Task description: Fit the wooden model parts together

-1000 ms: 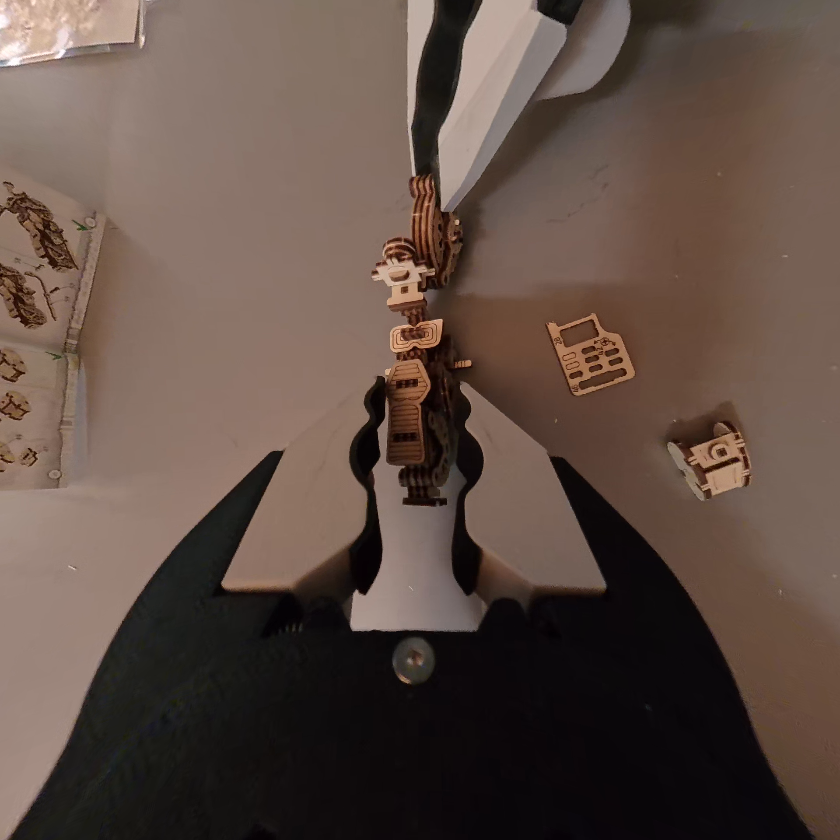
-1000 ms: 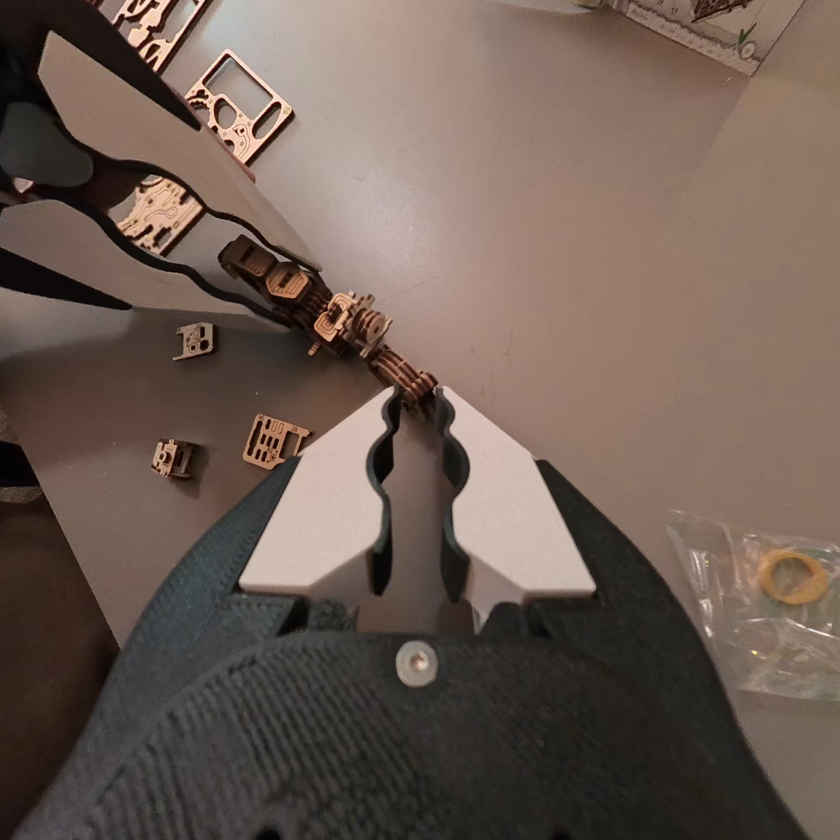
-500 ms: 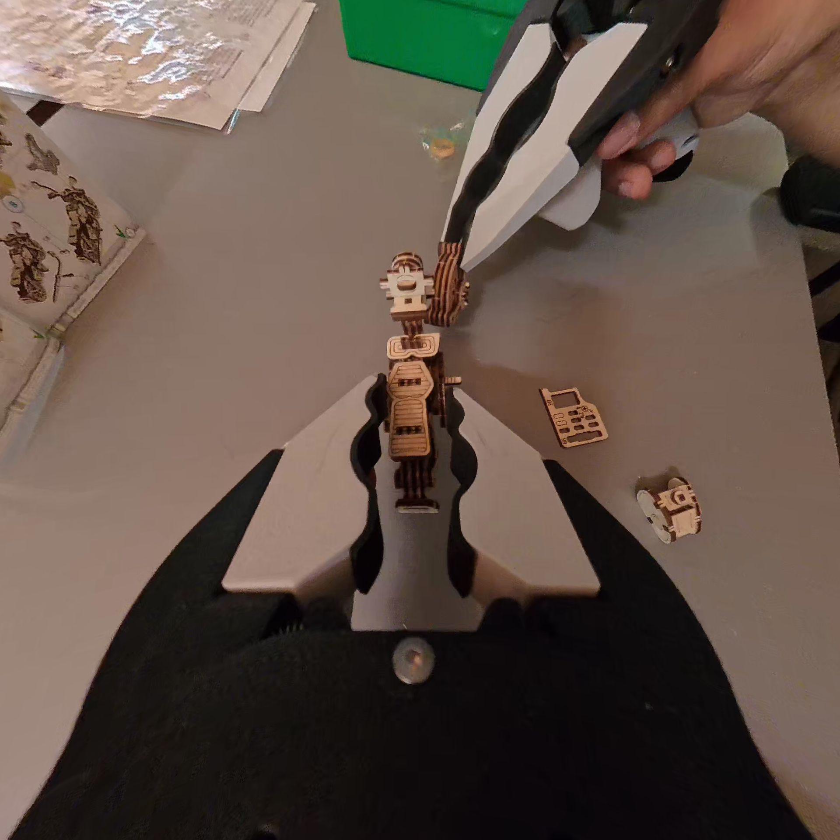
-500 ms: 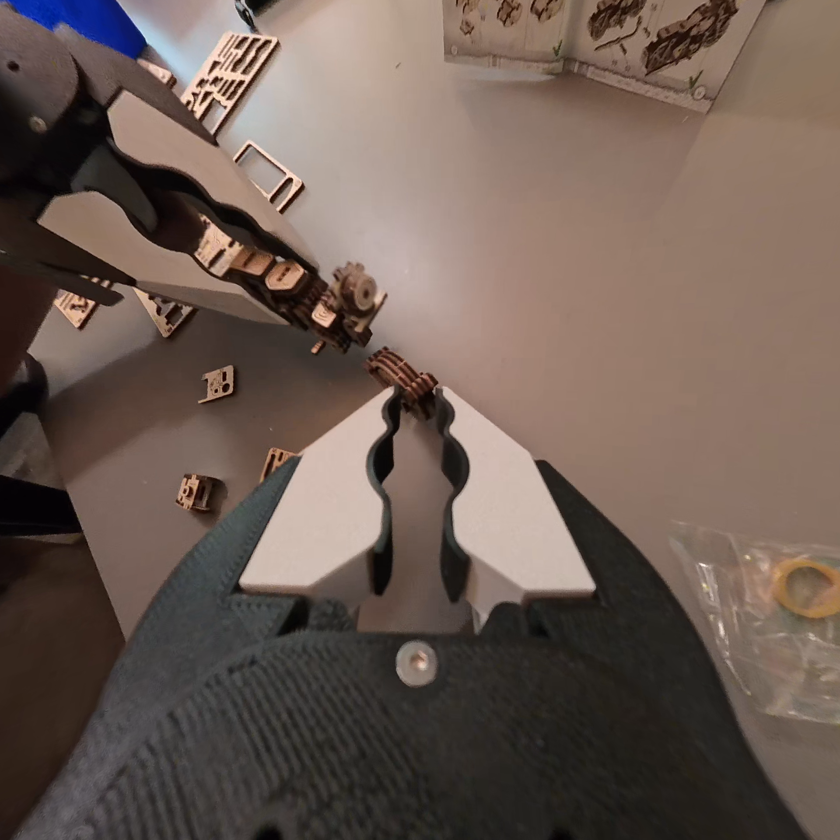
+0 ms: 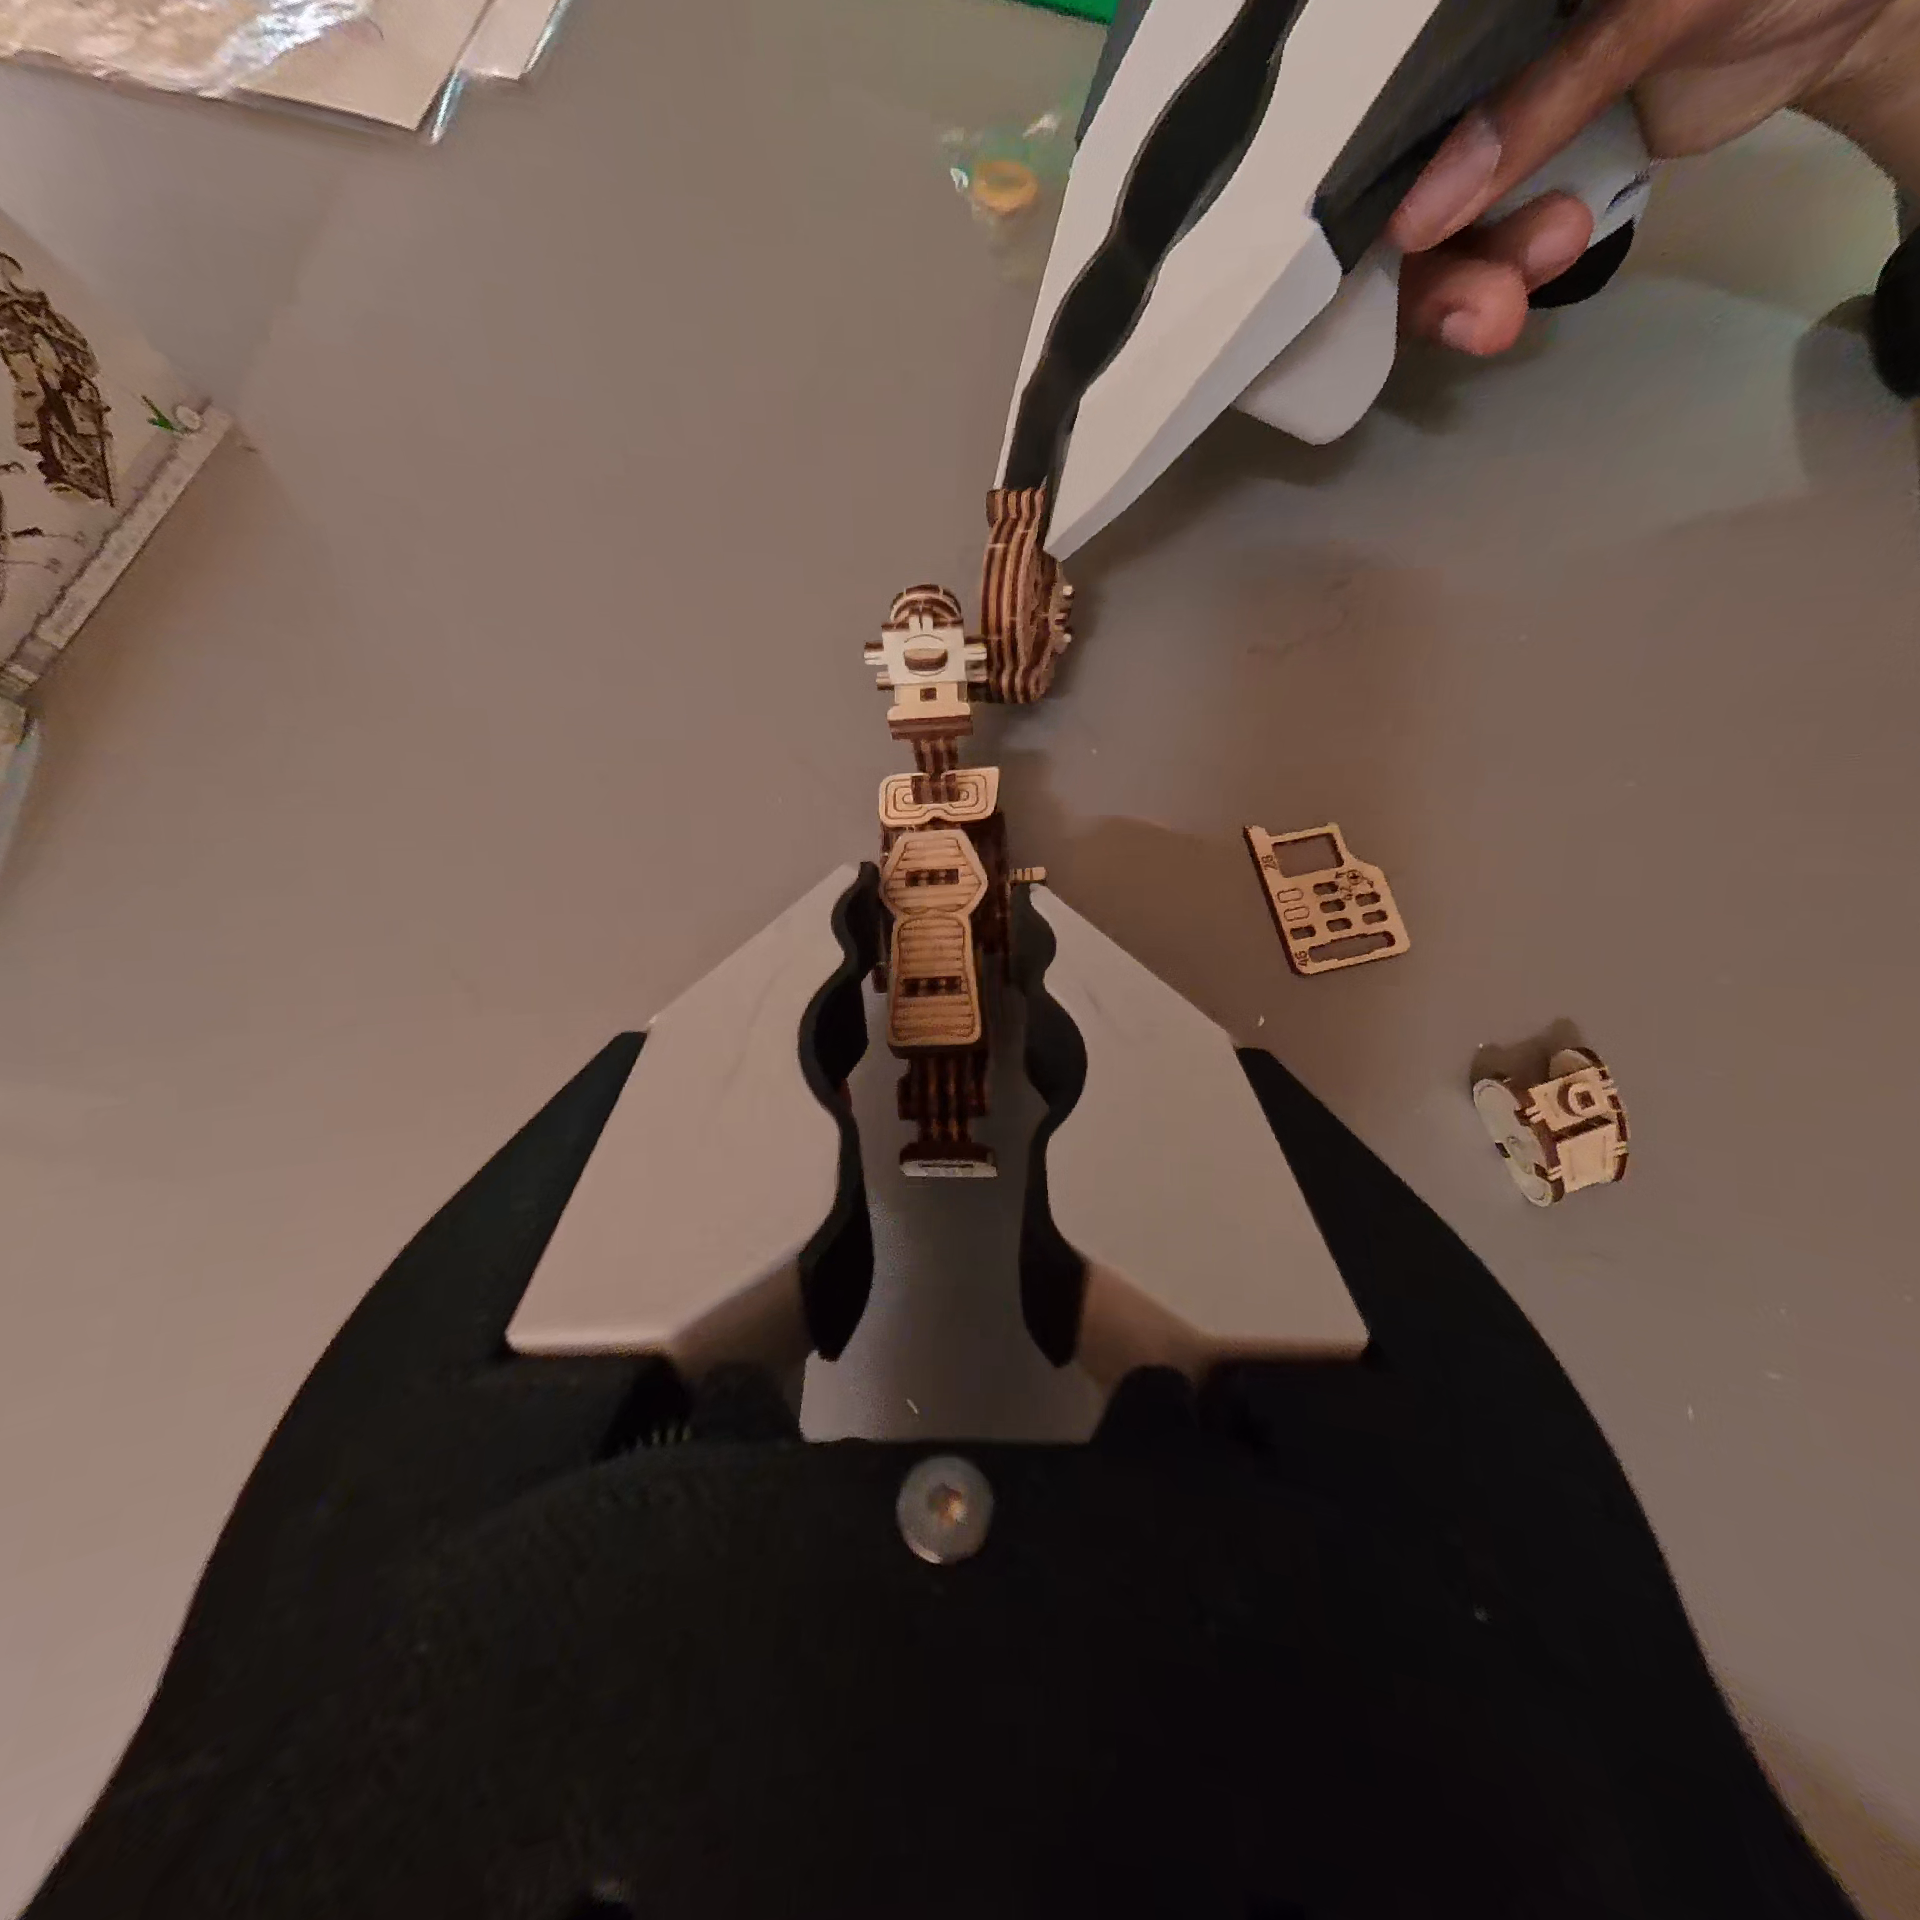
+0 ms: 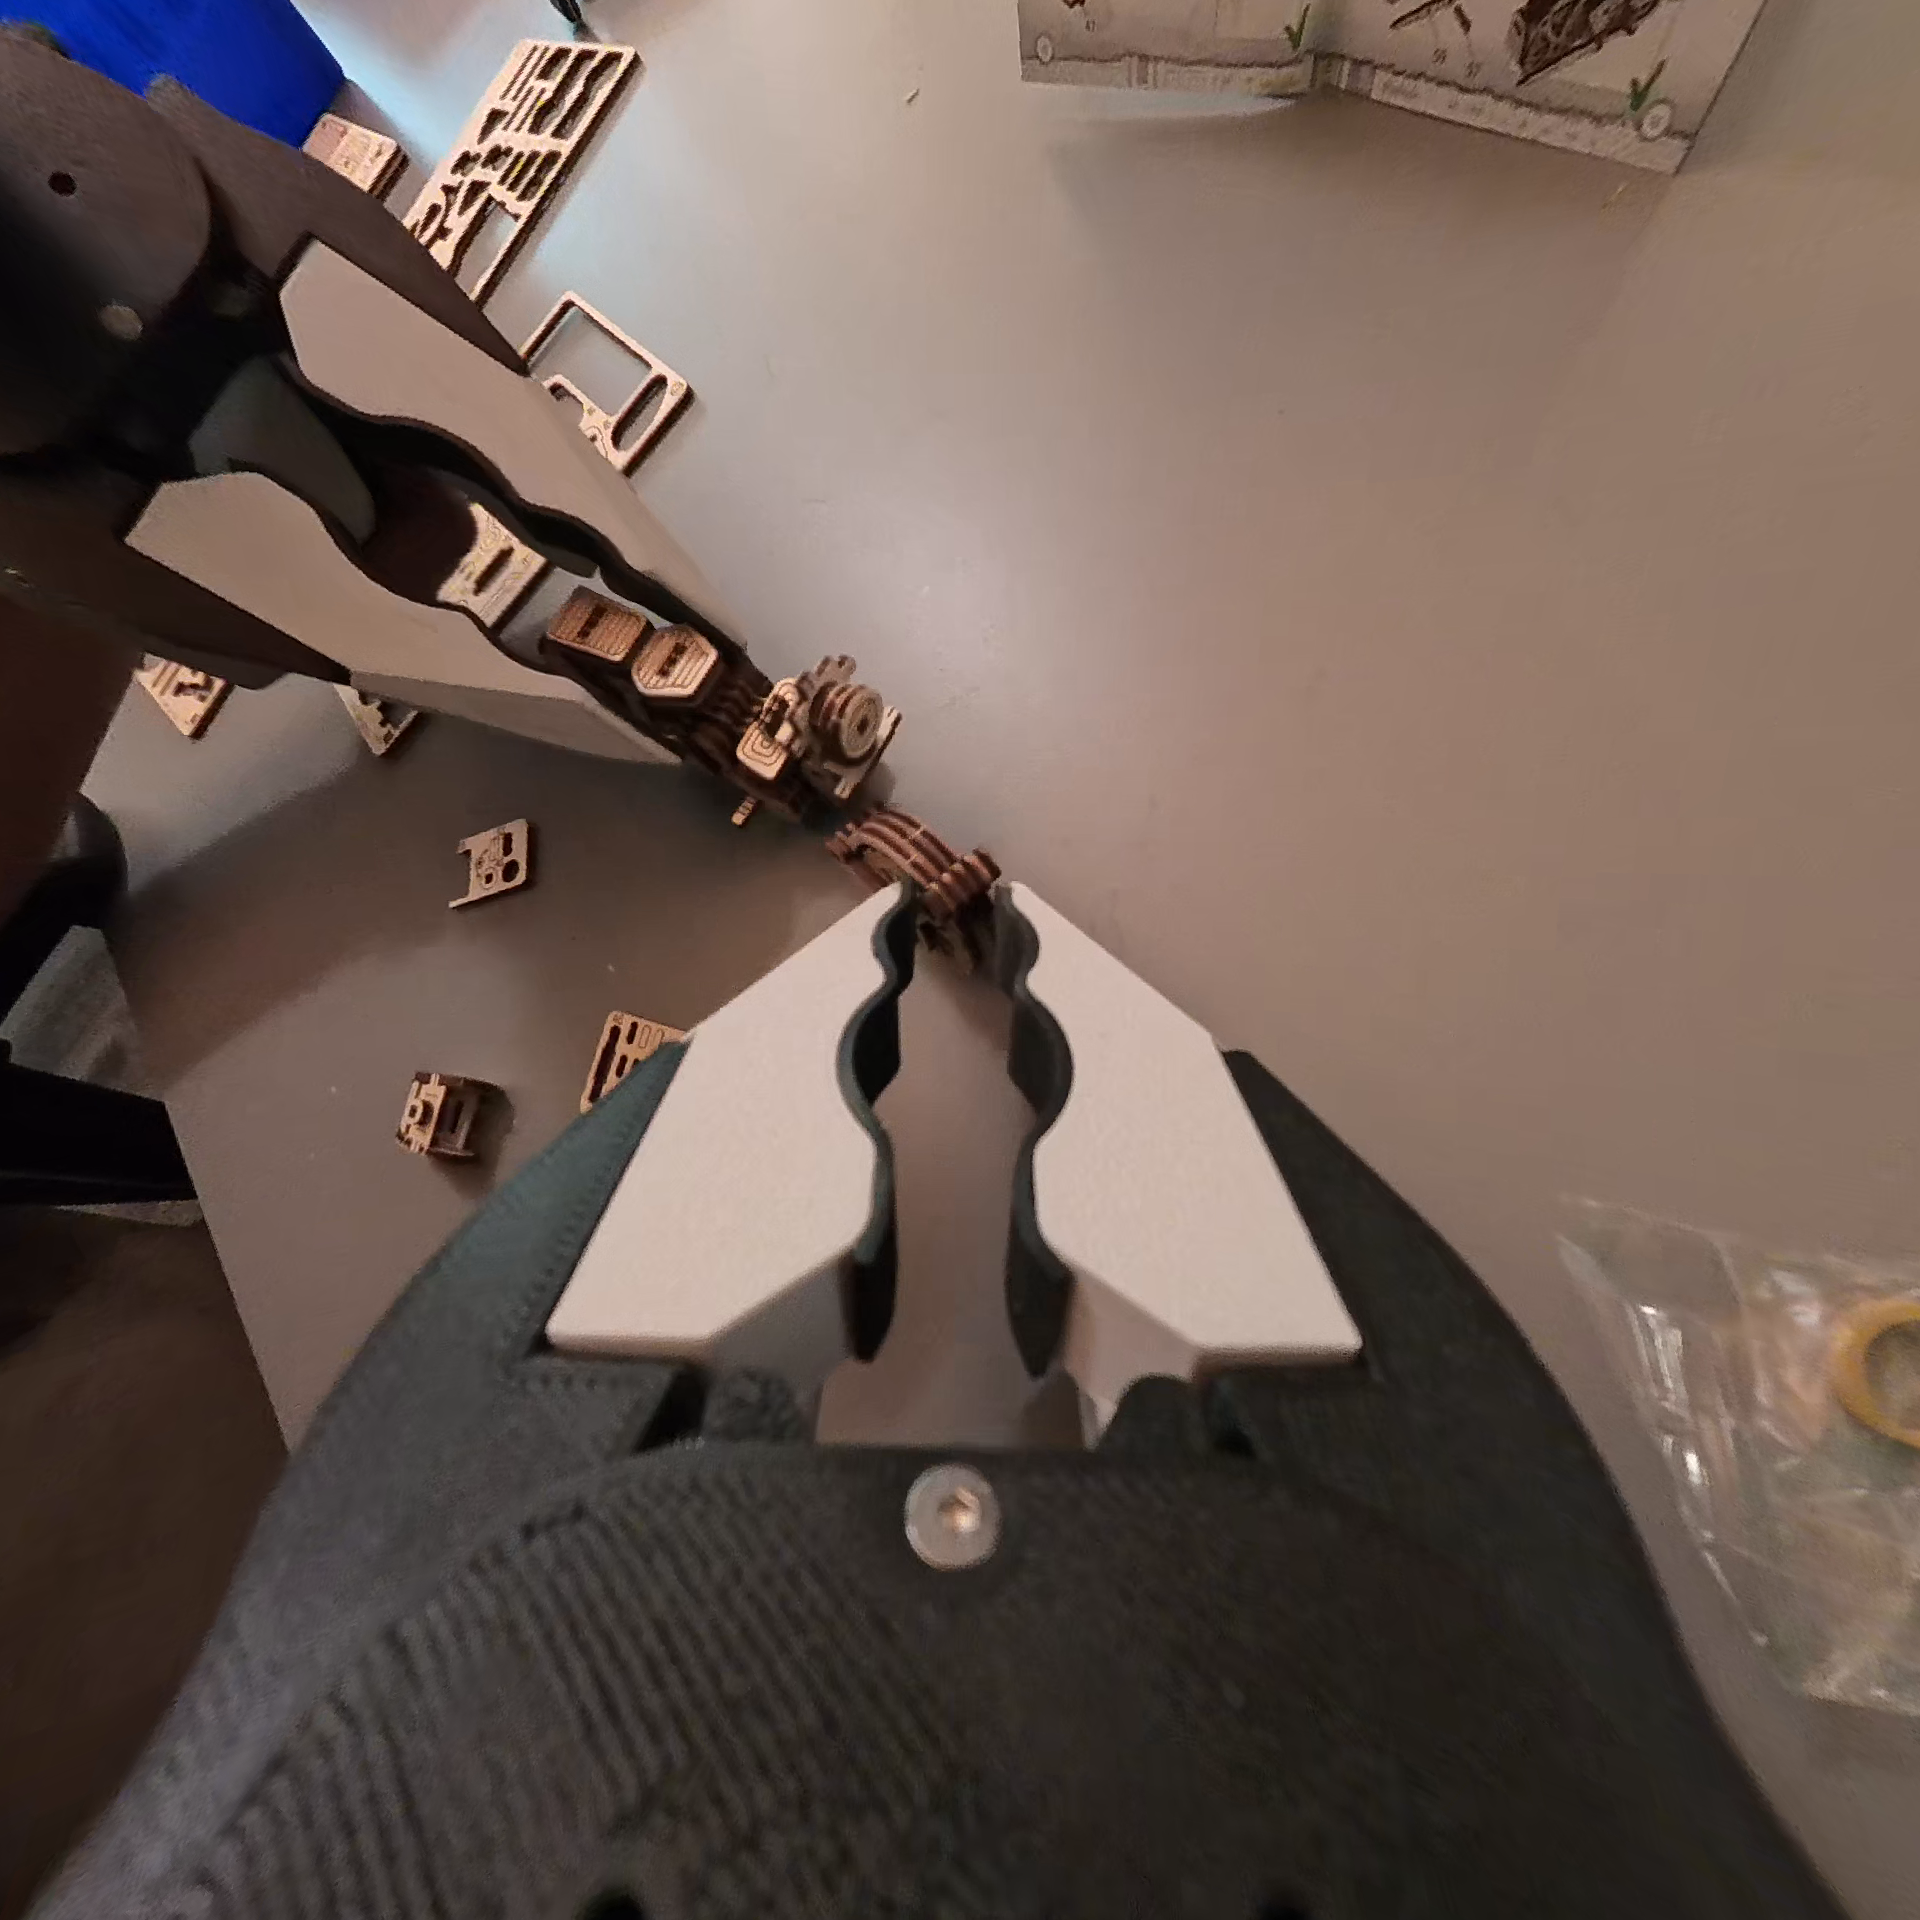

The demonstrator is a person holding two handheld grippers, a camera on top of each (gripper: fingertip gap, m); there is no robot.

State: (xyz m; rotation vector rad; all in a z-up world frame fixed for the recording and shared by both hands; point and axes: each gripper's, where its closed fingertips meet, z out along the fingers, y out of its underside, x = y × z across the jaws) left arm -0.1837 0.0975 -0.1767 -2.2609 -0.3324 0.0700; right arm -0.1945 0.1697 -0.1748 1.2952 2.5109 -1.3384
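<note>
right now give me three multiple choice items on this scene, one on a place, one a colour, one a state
1. Where is the flat cut-out wooden card?
A. on the table, right of the left tongs
B. in the plastic bag
C. on the instruction sheet

2. What colour is the ring in the bag?
A. blue
B. yellow
C. red

3. The right tongs are
A. open, empty
B. shut on the curved layered part
C. lying on the table

A: it lies on bare table.
B: it shows yellow through the plastic.
B: the tips pinch the part.

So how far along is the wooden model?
Done: a long assembled body, held in the left hand-held gripper. In hand: the right hand-held gripper brings a layered curved piece beside its front end, not visibly seated. Left: a small block and flat panel lie loose.
</note>
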